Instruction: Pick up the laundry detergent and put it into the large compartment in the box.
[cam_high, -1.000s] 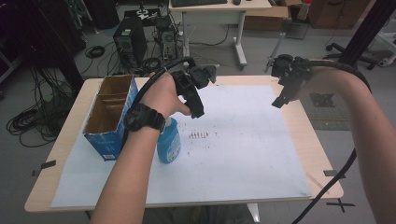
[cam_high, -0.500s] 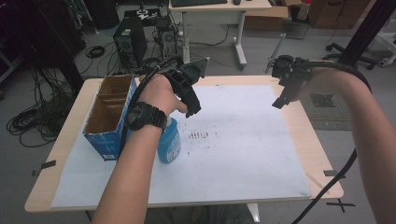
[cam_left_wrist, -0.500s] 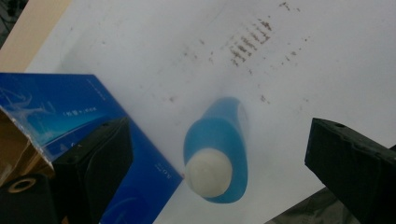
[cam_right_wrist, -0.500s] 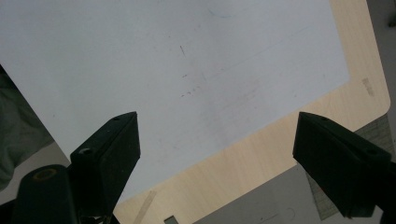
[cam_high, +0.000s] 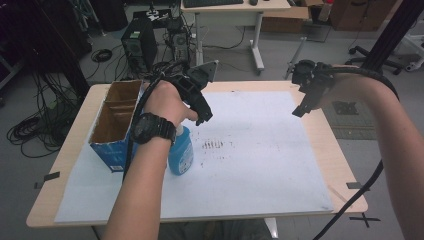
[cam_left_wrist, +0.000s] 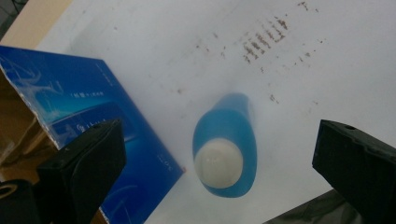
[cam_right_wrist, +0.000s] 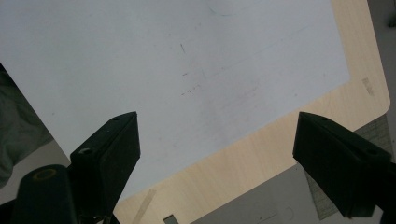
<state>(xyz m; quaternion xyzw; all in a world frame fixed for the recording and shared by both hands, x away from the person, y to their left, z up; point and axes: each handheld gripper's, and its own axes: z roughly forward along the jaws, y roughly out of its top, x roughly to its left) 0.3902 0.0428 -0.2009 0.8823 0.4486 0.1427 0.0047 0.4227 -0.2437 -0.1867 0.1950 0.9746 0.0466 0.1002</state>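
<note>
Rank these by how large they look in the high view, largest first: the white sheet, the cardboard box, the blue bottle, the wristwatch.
1. white sheet
2. cardboard box
3. blue bottle and wristwatch: unsure. The forearm hides part of the bottle, and the watch sits nearer the camera.

Lighting was pretty dim and flat overall, room corners in the high view went nearly black. White paper sheet (cam_high: 260, 150) looked grayish, no real glare. Blue bottle (cam_left_wrist: 226, 144) came out soft and blurry up close, with faint shadows.
</note>
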